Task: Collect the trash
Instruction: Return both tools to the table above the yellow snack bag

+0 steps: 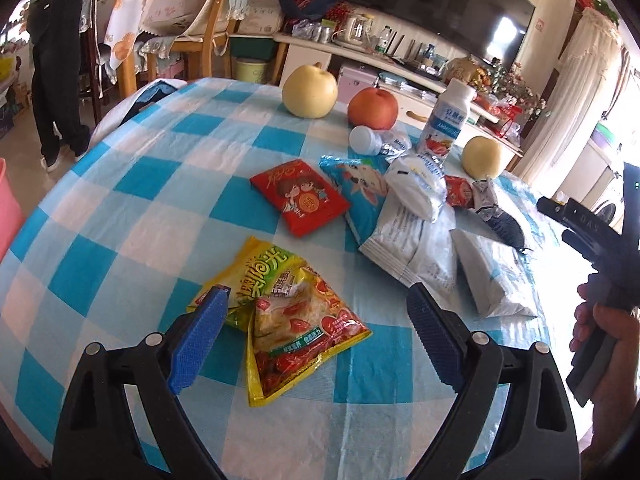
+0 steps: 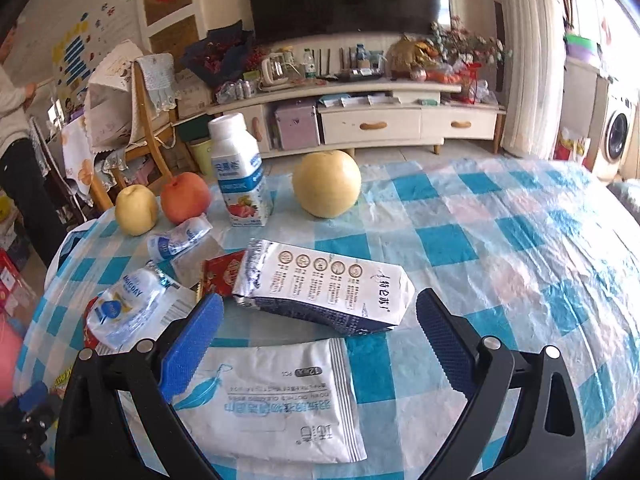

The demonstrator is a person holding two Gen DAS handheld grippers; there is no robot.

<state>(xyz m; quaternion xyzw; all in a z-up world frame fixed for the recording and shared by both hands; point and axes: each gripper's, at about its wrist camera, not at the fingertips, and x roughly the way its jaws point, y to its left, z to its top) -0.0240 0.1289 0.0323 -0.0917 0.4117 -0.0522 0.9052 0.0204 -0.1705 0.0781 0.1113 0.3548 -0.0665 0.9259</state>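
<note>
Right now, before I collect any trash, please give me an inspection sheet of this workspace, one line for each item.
Surface: table under a blue-and-white checked cloth, wrinkled.
Job's things: yellow snack wrapper, red packet, white wipes pack, silver-and-white pouch, crushed clear bottle; all lying loose.
Clutter: two pears, an apple, upright yogurt drink bottle.
Grippers: left hand-held gripper open over the yellow snack wrapper; right hand-held gripper open above the white wipes pack.
Cables: nothing seen.
Surroundings: TV cabinet, wooden chair, a person standing.
</note>
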